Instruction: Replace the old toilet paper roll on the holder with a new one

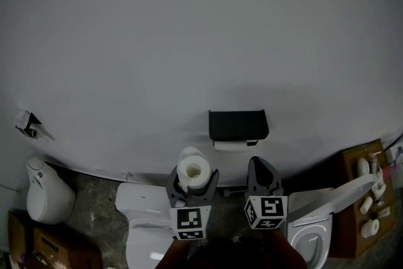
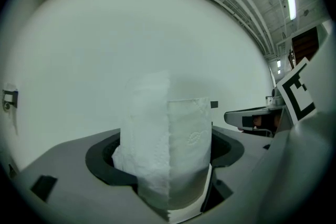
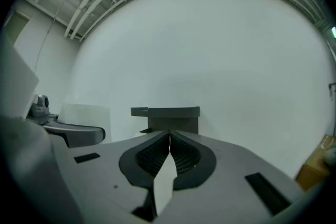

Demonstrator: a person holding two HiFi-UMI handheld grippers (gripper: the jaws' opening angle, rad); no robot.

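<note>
1. No word, brand name or number can be read in any of the views.
2. The cube on the left tool (image 1: 193,174) carries black-and-white square markers (image 1: 189,220). They are block patterns, not letters.
3. The cube on the right tool (image 1: 259,164) carries the same kind of marker (image 1: 271,206). One such face also shows at the right edge of the left gripper view (image 2: 297,93).
4. The small white things (image 1: 370,228) on the brown stand (image 1: 345,223) at the right of the head view are too small to show any print.
</note>
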